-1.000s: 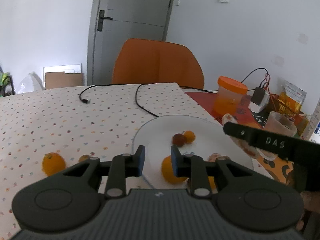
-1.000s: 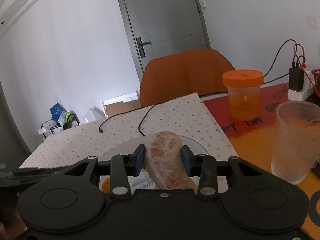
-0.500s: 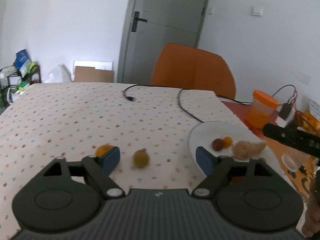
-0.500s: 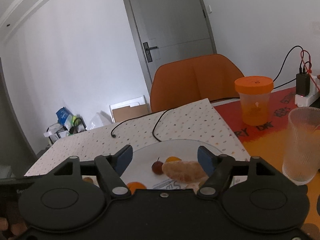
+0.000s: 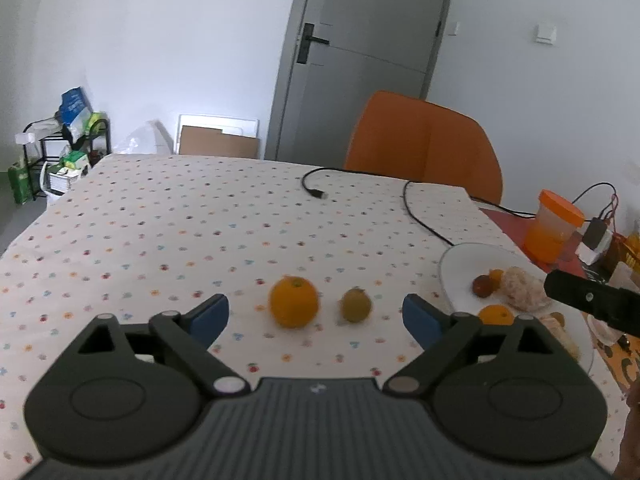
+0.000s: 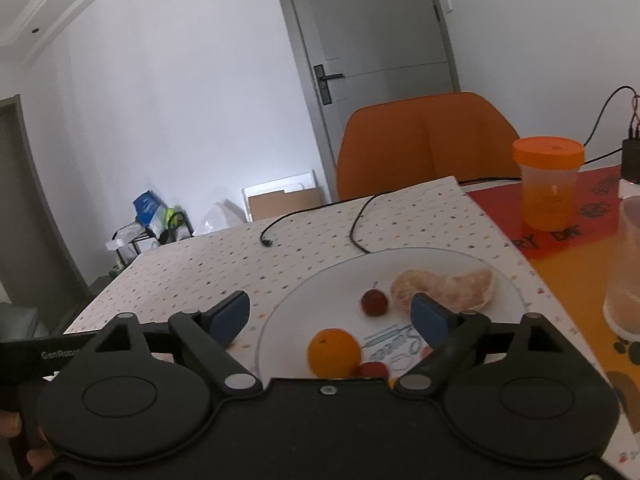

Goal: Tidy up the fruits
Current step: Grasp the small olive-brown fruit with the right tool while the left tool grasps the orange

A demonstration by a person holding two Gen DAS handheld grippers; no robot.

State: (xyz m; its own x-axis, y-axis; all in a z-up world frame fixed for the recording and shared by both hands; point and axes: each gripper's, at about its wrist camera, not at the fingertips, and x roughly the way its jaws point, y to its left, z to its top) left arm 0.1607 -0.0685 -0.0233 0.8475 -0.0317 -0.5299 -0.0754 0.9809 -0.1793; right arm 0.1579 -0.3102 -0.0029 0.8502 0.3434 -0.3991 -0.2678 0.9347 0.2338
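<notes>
An orange (image 5: 294, 301) and a small green-brown fruit (image 5: 355, 305) lie on the dotted tablecloth, just ahead of my left gripper (image 5: 316, 317), which is open and empty. A white plate (image 6: 304, 300) holds a peeled citrus piece (image 6: 444, 289), a dark red cherry (image 6: 374, 302), another orange (image 6: 334, 353) and a red fruit (image 6: 373, 369) half hidden by the gripper body. My right gripper (image 6: 330, 312) hangs open over the plate's near side with nothing in it. The same plate (image 5: 456, 276) shows at the right of the left wrist view.
An orange-lidded jar (image 6: 548, 182) and a clear plastic cup (image 6: 628, 264) stand right of the plate on a red-orange mat. A black cable (image 5: 316, 192) lies across the far tablecloth. An orange chair (image 5: 424, 144) stands behind the table.
The right gripper opened and left the peeled citrus piece on the plate, then drew back. The left gripper opened wide and swung left from the plate to the two fruits on the cloth.
</notes>
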